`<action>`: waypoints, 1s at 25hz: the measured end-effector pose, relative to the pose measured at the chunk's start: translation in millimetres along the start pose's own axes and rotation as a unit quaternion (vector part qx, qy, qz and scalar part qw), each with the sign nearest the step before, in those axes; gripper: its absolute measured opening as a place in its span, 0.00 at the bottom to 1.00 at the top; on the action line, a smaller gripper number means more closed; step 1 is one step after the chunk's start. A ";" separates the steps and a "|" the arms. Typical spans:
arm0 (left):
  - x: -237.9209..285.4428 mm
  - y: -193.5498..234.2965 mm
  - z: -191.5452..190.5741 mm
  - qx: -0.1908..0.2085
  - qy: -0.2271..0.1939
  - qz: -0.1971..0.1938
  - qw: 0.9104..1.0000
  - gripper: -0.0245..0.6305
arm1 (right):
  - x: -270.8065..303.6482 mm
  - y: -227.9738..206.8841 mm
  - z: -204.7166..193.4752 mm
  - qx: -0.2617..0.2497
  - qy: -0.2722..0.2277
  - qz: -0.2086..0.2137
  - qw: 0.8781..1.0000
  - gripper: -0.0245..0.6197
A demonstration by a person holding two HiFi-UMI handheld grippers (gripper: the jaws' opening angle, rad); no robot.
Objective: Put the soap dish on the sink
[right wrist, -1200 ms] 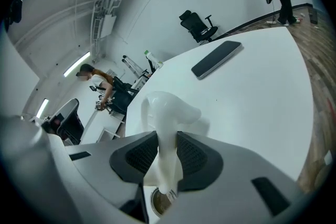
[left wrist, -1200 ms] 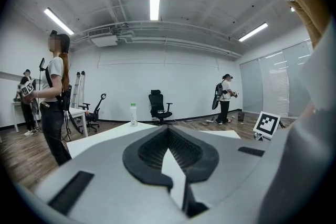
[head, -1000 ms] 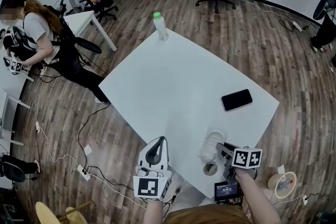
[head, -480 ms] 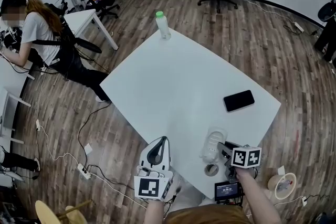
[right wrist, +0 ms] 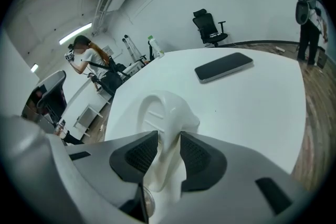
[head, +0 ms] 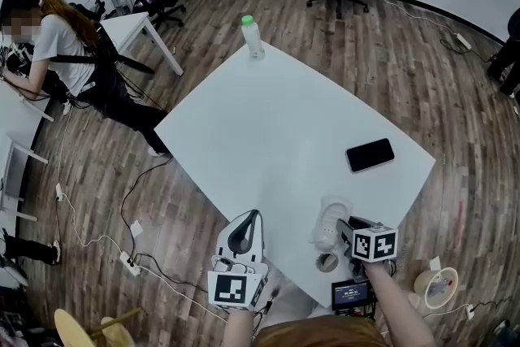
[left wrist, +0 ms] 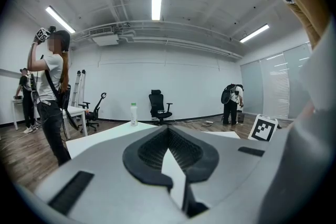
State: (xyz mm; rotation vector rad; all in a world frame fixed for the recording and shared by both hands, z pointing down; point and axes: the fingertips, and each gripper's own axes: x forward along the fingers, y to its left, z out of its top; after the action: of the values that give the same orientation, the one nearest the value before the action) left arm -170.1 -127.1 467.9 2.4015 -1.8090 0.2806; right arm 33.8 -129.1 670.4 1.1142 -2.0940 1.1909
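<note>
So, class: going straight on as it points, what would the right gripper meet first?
The right gripper grips the soap dish; beyond it, probably bare table, the phone lying further right.

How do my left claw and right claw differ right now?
The left claw is shut with nothing between its jaws; the right claw is shut on the white soap dish. The left claw aims roughly level; the right claw aims down along the table. Both have dark ribbed pads.
</note>
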 end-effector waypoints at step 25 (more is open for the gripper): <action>-11.5 -0.3 0.5 0.000 -0.003 0.008 1.000 0.05 | -16.3 -2.6 1.9 -0.049 -0.022 -0.035 0.998 0.23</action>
State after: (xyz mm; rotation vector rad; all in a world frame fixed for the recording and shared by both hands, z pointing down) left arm -172.9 -116.4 464.9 2.3899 -1.8318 0.2757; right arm 45.0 -124.7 658.9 1.1680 -2.1035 1.0299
